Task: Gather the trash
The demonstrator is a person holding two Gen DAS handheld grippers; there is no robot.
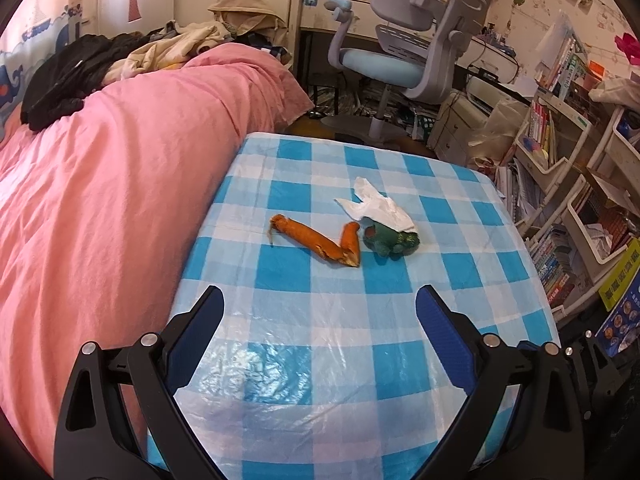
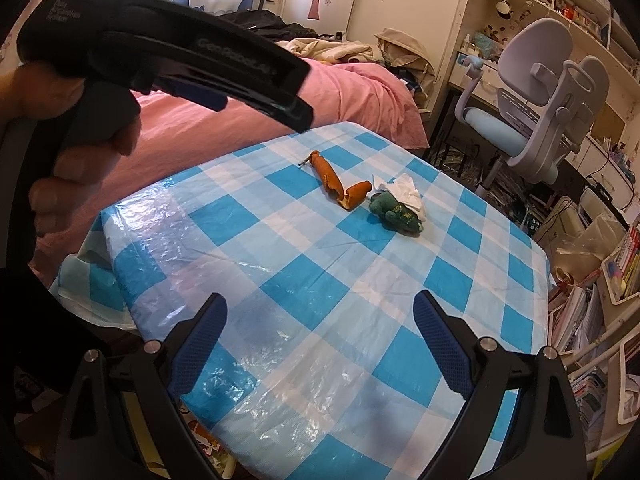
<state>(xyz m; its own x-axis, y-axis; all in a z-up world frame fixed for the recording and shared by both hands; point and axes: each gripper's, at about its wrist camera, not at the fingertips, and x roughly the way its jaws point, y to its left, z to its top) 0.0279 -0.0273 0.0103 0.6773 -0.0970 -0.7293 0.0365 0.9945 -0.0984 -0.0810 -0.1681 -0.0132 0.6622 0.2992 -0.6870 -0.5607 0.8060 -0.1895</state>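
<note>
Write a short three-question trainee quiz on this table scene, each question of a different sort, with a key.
1. True or false: the left gripper is shut on the orange peel.
2. Multiple choice: the white tissue lies
A. on the pink bedding
B. against the crumpled green wrapper
C. under the grey chair
3. Fill in: the table wears a blue and white ____ cloth.

Key: 1 false, since both the left and the right gripper have jaws spread and hold nothing; 2 B; 3 checked.
</note>
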